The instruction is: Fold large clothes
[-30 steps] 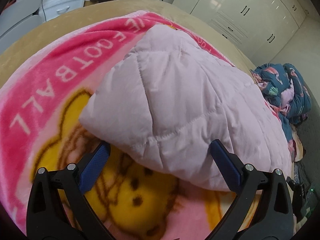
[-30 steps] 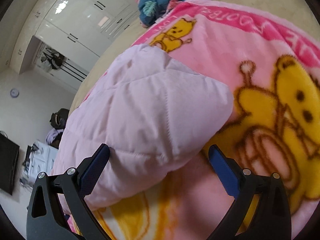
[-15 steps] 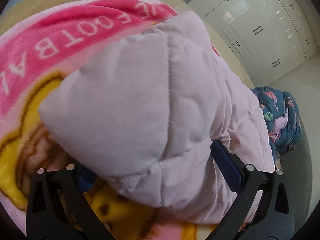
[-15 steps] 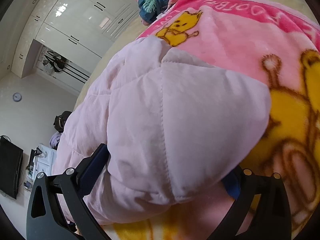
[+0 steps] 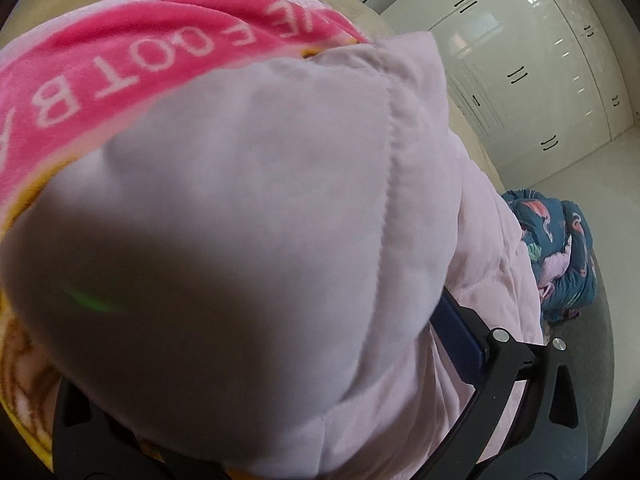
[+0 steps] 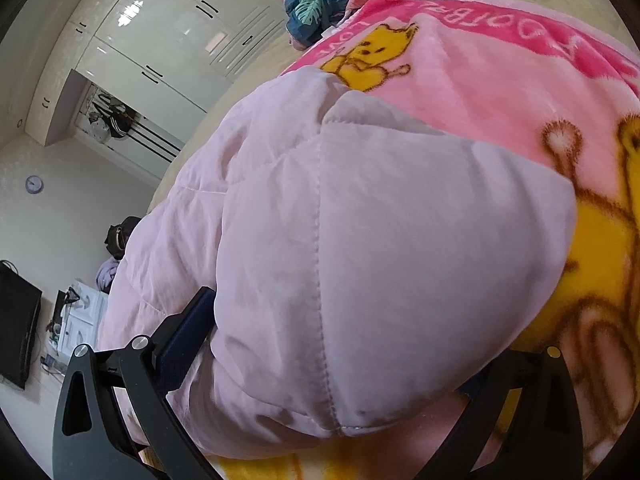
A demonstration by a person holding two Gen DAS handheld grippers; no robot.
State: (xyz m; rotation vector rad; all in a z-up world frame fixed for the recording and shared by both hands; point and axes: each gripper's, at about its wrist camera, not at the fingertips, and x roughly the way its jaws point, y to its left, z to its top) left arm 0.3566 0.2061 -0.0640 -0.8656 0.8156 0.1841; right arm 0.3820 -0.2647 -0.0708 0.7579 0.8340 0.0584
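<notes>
A quilted lilac padded garment (image 5: 260,200) lies on a pink blanket (image 5: 140,60) printed with a yellow bear. My left gripper (image 5: 272,340) is open and straddles one puffy corner of the garment; only its right blue finger (image 5: 460,336) shows, because the cloth hides the other. In the right wrist view the garment (image 6: 380,240) bulges between the jaws of my right gripper (image 6: 340,332), which is also open. Its left finger (image 6: 184,332) presses against the fabric's side. The blanket (image 6: 480,80) spreads beyond.
A heap of dark blue patterned bedding (image 5: 560,248) (image 6: 320,0) sits at the far end of the beige bed (image 6: 540,0). White wardrobe doors (image 5: 540,80) (image 6: 160,40) line the wall. A black screen (image 6: 16,320) and white drawers (image 6: 80,320) stand at the left.
Both grippers have pushed forward and low onto the garment. Its corners now fill the space between the jaws and cover a finger of each. The jaws stay wide apart.
</notes>
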